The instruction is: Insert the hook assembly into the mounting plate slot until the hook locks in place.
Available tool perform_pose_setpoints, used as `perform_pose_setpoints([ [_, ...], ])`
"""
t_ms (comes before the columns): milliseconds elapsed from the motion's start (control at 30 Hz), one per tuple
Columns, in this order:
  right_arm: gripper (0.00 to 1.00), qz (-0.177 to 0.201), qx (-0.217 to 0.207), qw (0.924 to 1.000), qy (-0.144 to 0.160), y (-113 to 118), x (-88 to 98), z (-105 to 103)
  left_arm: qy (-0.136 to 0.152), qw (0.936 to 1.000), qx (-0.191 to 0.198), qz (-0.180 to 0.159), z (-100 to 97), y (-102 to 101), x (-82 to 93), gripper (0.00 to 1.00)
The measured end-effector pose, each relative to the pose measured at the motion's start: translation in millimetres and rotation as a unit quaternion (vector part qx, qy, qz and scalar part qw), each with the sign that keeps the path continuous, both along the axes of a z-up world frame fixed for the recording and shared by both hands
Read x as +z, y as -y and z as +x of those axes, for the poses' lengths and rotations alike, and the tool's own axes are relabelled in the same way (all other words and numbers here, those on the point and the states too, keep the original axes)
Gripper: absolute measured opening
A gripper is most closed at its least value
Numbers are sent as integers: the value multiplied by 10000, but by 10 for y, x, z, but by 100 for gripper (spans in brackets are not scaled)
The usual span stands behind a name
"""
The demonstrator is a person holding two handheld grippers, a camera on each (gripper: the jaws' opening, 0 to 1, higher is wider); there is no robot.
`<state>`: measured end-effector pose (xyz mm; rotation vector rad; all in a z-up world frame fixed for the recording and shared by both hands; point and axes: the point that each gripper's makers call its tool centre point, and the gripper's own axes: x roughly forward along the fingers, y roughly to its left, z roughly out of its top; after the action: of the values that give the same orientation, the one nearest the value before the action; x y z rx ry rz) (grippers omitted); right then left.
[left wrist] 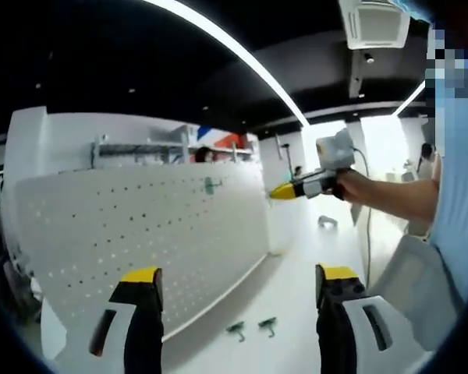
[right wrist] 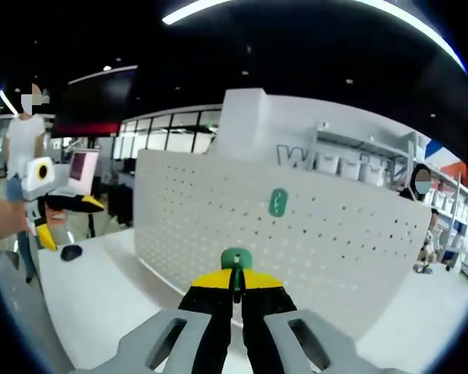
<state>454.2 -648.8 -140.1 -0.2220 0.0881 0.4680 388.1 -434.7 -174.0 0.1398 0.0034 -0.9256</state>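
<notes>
One hook (right wrist: 235, 259) in right tool (right wrist: 235, 282).

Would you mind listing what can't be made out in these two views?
- Right gripper view: most of the green hook is hidden between the shut right gripper's yellow tips.
- Right gripper view: how the hook on the pegboard engages its holes is too small to tell.
- Left gripper view: the two hooks on the table are too small to see their shape.
</notes>
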Motion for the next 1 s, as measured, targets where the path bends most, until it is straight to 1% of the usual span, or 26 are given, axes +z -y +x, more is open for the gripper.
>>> perform_pose_setpoints([
  [333, 1, 49, -301, 9995, 128, 146, 115, 181, -20, 10000, 9, 8, 12, -26, -20, 81],
  [533, 1, -14, -519, 9984, 224, 258, 170, 357, -60, 10000, 33, -18, 33, -41, -40, 80],
  [633, 1, 49, -585, 9979, 257, 296, 209, 449, -83, 10000, 31, 1, 36, -38, -59, 80],
  [833, 1, 162, -705, 9968, 332, 290, 289, 568, -91, 9999, 72, -11, 59, -66, -58, 79],
  [933, 1, 83, -788, 9962, 362, 298, 285, 657, -108, 9999, 96, -3, 72, -85, -69, 79],
  [1000, 1, 99, -824, 9959, 360, 307, 280, 702, -124, 9999, 110, 0, 75, -96, -78, 78],
])
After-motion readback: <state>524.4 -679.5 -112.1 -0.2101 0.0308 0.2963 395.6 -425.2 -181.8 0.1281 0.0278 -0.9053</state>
